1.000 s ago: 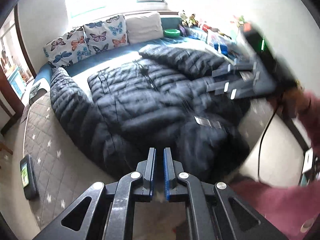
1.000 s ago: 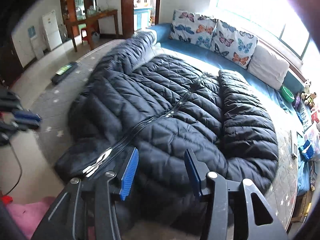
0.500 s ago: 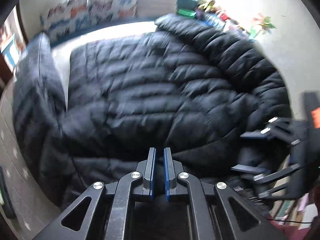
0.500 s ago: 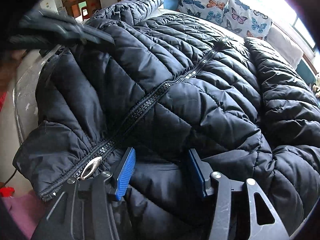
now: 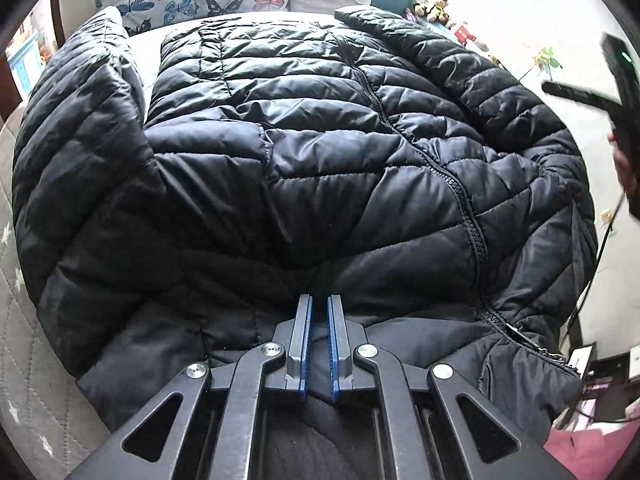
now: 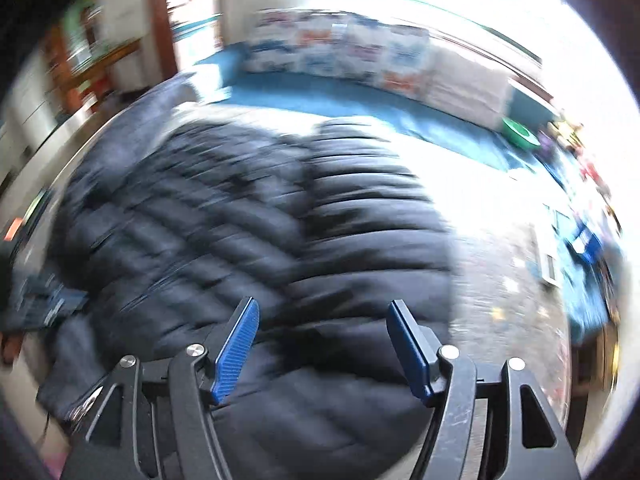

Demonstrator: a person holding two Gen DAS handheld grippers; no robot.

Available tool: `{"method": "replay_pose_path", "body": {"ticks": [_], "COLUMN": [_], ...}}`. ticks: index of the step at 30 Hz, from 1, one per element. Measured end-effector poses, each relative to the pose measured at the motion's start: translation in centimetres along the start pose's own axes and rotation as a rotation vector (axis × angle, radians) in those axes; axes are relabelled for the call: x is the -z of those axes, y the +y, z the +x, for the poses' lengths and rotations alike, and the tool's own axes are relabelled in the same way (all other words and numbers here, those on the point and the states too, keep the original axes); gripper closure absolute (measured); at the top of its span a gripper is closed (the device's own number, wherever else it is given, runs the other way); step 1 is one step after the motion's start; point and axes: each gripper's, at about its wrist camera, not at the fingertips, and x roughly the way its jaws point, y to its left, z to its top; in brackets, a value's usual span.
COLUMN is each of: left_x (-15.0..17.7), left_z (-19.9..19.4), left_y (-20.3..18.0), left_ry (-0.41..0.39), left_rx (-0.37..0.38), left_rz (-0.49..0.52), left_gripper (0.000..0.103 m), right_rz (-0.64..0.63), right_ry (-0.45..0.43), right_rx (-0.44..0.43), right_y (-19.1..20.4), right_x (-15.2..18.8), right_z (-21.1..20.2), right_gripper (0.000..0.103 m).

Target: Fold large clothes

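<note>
left claw (image 5: 319, 320) clamped on jacket (image 5: 304, 152) hem; right claw (image 6: 322, 326) opening, empty, view blurred.

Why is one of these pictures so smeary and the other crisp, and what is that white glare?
Left wrist view: sharp, the black puffer jacket shows every seam, though the fisheye bulges it. Right wrist view: motion-blurred, jacket and butterfly pillows streaked; only the right gripper, jaws opening, stays crisp. Window light washes out its upper right.
</note>
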Motion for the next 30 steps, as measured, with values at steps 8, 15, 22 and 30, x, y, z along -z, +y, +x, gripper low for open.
{"method": "replay_pose_path", "body": {"ticks": [8, 15, 22, 30], "left_x": [-0.3, -0.6, -0.7, -0.6], "left_z": [0.3, 0.5, 0.5, 0.4], "left_y": [-0.3, 0.2, -0.2, -0.8], "left_ry": [0.014, 0.03, 0.035, 0.024], "left_rx": [-0.015, -0.003, -0.02, -0.055], "left_rz": [0.004, -0.03, -0.028, 0.012], "left_gripper": [0.095, 0.094, 0.094, 0.094], "right_rz": [0.254, 0.314, 0.144, 0.136], "right_ry": [0.109, 0.138, 0.05, -0.149], "right_rx": [-0.142, -0.34, -0.176, 0.094], "right_y": [-8.6, -8.2, -4.7, -6.1], "right_x": [-3.0, -5.2, -6.3, -3.1], "right_z": [7.4, 11.7, 8.8, -0.4], "right_gripper": [0.03, 0.03, 0.085, 0.091]}}
